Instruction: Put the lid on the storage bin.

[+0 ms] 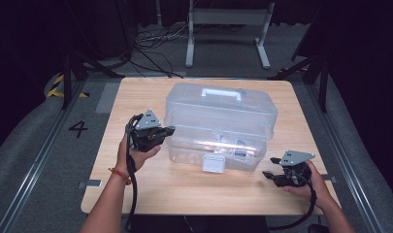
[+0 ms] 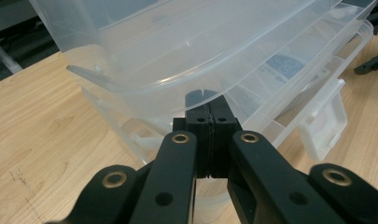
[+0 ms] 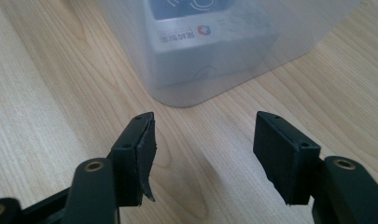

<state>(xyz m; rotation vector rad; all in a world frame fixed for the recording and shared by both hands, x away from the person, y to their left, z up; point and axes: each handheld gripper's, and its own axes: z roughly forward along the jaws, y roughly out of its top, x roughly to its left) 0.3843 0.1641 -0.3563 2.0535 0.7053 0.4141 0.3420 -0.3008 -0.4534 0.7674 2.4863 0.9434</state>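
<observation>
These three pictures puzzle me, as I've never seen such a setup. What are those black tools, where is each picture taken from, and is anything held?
A person holds a hand tool with two jaws in each hand. One camera looks down from above; the others ride on the tools. A clear plastic box with a handle and a front latch stands on the wooden table. The left gripper is shut, its tips at the box's left end. The right gripper is open and empty, near the box's right corner.
</observation>
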